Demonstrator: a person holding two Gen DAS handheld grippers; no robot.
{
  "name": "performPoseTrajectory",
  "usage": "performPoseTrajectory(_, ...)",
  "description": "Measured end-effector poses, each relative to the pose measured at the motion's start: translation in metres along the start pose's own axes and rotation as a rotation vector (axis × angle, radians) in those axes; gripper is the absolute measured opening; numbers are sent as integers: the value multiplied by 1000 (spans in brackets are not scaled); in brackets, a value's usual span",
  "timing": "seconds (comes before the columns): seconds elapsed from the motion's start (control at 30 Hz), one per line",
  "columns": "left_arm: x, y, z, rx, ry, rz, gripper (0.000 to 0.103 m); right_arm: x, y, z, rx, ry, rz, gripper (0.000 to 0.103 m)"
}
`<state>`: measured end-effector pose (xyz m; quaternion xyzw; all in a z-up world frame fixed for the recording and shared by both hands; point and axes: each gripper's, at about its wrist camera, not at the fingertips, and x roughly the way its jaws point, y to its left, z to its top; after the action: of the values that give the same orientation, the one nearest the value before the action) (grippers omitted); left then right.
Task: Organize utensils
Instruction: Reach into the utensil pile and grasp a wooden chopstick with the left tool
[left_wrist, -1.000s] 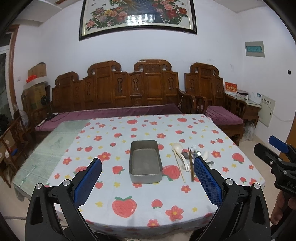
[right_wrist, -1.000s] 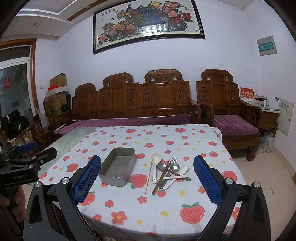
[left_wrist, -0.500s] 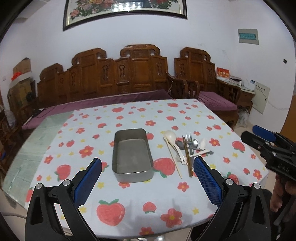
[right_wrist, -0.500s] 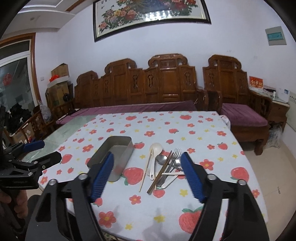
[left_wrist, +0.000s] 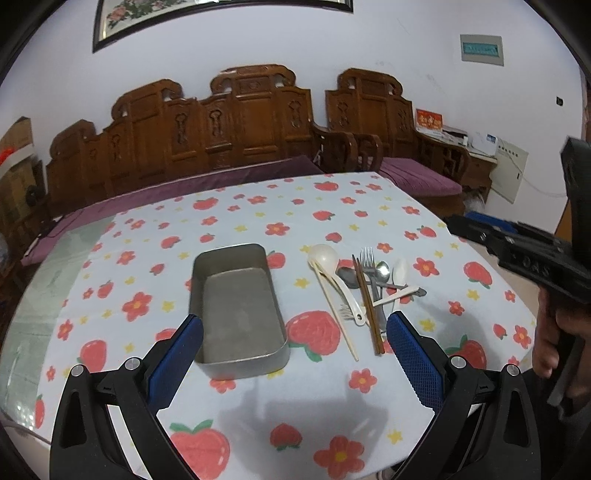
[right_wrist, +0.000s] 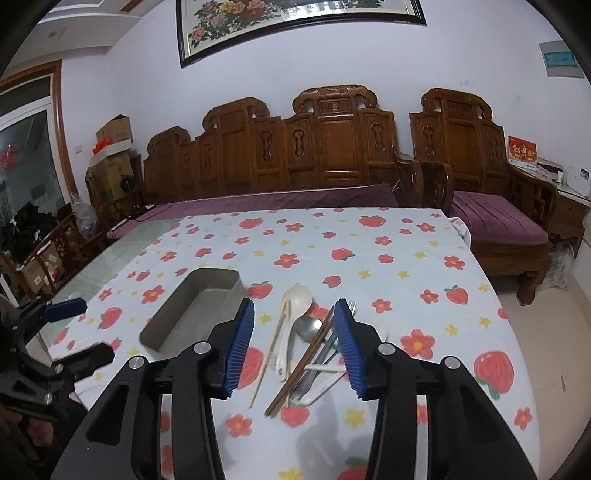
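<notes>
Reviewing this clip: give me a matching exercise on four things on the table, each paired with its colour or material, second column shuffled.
Things:
1. tray
2. ladle
3. fork
4. dark chopsticks

Descriptions:
A. brown wood, a long pair
B. white plastic, round bowl
C. grey metal, rectangular, nothing inside
D. shiny metal, tines pointing away from the camera

Pairs: 1-C, 2-B, 3-D, 4-A
</notes>
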<state>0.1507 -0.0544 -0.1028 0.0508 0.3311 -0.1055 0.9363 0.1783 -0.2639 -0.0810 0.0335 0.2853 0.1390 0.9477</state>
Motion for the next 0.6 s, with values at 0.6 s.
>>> performPoseTrajectory(0.6,133,-37,-19,4,210,-112,56,94,-44,-41,38,167,39,38)
